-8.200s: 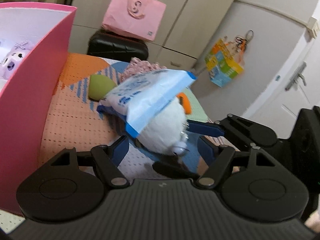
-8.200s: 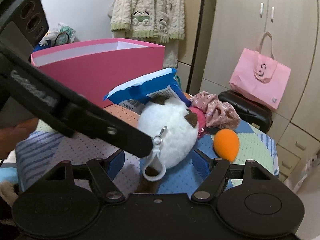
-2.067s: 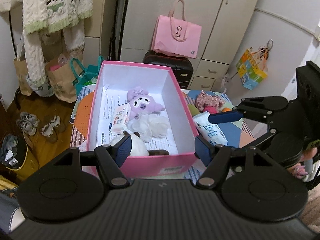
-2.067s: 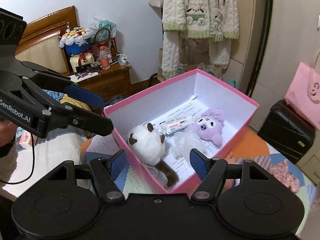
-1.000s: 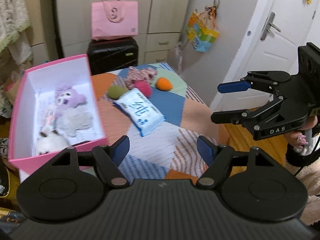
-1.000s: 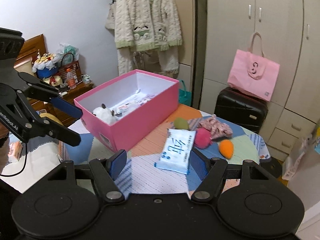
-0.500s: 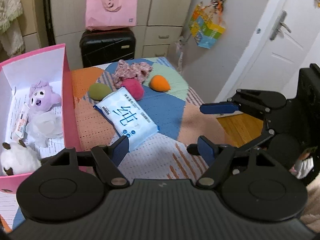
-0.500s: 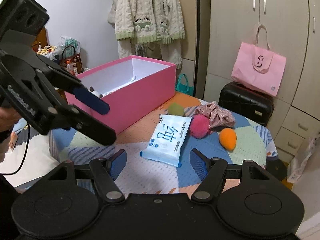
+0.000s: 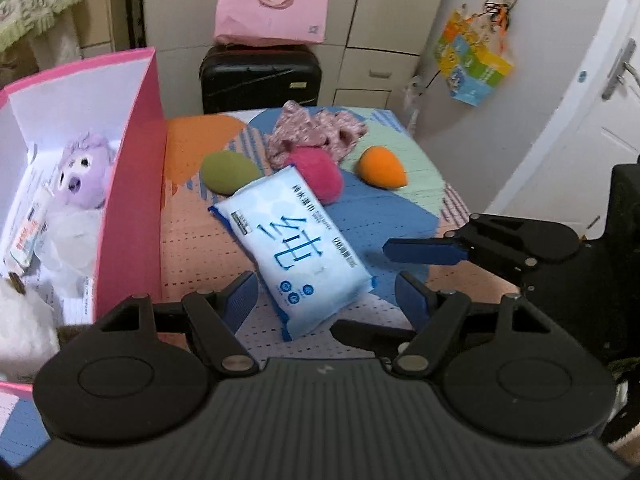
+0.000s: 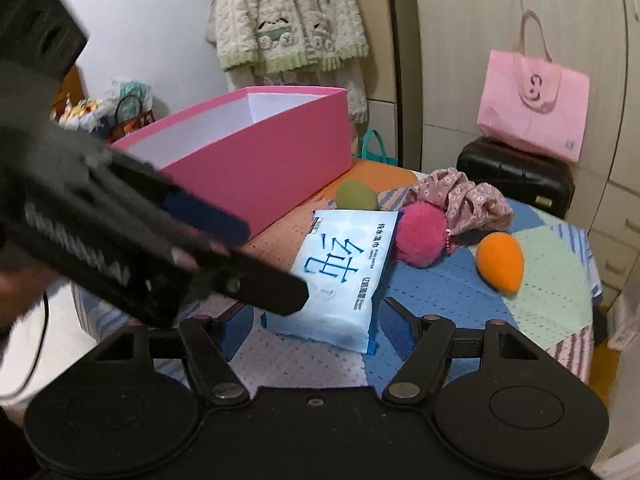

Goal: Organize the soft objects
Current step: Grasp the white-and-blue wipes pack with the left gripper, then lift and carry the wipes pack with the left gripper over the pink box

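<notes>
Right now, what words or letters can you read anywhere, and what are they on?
"纯": the big blue character on the light blue wipes pack.
"S": a curly letter on the pink tote bag, as best I can tell.
Small print on the wipes pack, beside the big character: too small to read.
Red print on the small packet in the pink box: too blurred to read.
White lettering on the left gripper: blurred.

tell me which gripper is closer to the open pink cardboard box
Left. The left gripper is close beside the pink box; the right gripper is across the blue plastic wipes pack from it.
</notes>
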`<state>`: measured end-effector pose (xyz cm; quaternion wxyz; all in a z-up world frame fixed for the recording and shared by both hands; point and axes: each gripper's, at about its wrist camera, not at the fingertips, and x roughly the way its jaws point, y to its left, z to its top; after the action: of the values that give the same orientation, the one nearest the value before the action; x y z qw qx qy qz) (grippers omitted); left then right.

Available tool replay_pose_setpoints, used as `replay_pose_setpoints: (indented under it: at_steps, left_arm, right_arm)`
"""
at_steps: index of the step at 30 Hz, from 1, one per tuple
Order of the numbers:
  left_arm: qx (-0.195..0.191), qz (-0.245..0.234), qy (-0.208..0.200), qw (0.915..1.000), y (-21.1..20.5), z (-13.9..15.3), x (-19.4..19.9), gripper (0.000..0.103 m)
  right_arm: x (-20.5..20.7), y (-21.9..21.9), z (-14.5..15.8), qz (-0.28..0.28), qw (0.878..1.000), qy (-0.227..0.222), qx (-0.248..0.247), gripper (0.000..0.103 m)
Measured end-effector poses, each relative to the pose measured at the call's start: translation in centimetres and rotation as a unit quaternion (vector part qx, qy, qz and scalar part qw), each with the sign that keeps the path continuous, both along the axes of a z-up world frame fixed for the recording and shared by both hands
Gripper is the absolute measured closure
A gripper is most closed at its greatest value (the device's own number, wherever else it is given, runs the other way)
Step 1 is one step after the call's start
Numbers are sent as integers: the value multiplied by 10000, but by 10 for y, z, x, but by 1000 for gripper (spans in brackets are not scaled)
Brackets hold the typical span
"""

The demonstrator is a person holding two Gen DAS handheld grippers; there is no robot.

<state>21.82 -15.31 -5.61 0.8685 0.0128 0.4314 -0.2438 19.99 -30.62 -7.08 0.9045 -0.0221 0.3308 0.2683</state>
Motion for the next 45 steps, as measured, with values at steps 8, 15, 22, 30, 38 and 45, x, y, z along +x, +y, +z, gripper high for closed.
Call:
replay_pose_setpoints:
  at_steps: [8,15,22,30,38,45]
  left_arm:
    - [-321,397,99,9986,5,-21,20,28]
    - [-439,553,352,9969,5,-36,32,30]
    - [-566,737,490,9945,6,-50,34,37]
    - [-501,730,291,9956,6,-51,28,58]
    - [-416,569,47,9975,6,-47,11,61]
    - [-403,413,-28,9983,8,-39,-5,61]
  right_arm:
    - [12,16,-16,-14,9995,-47,-319,26]
    - [22,32,-25,99,9977,-156,-650,19]
    - [26,32,-28,181,9980,-153,-585,16]
    - [30,36,-34,95,9989,21,-463,19]
    - [18,39,-33,-259,9991,-44,-341,38]
    - [3,34,-30,-423,9991,54,-52,38]
